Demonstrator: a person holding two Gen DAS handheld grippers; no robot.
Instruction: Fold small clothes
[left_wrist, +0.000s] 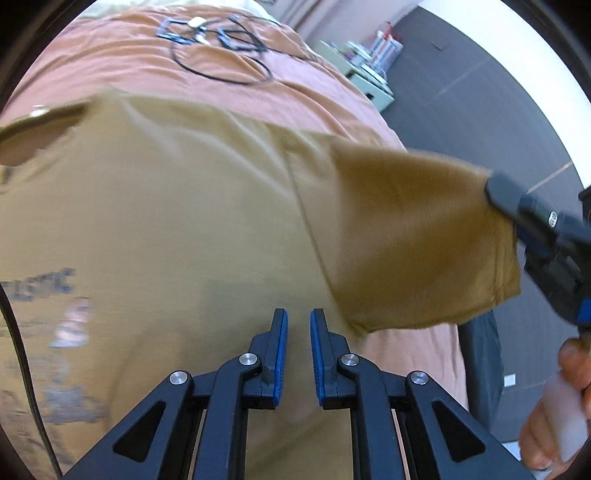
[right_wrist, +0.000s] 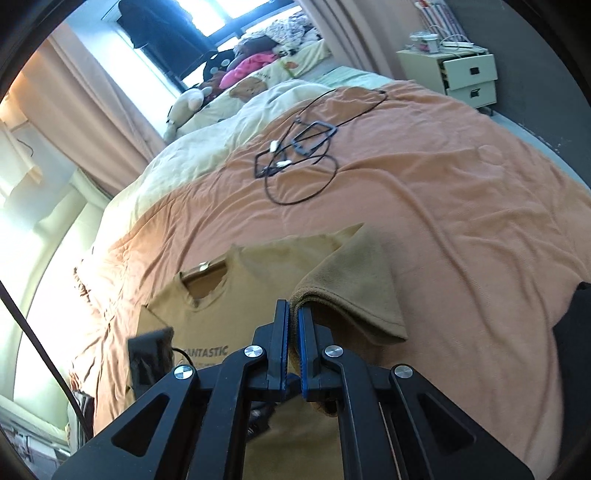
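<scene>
I see the bed (right_wrist: 461, 206) under an orange cover, with a cream quilt (right_wrist: 207, 147) and a heap of soft toys (right_wrist: 236, 70) at its far end. A tan shirt (left_wrist: 184, 221) lies flat on the cover near me, front up. Its print reads "FANTASTIC" in the right wrist view; the smaller lines below it are too blurred for me to read. The nightstand (right_wrist: 458, 74) beside the bed has its top drawer pulled partly out; I cannot tell what is inside. Black cables (right_wrist: 299, 155) lie looped on the cover past the shirt.

My right gripper (right_wrist: 294, 314) pinches the hem of the sleeve (left_wrist: 417, 236) and holds it lifted off the bed. My left gripper (left_wrist: 298, 325) hovers over the shirt's body just beside that sleeve, fingers (left_wrist: 281, 332) slightly spread, nothing between them.
</scene>
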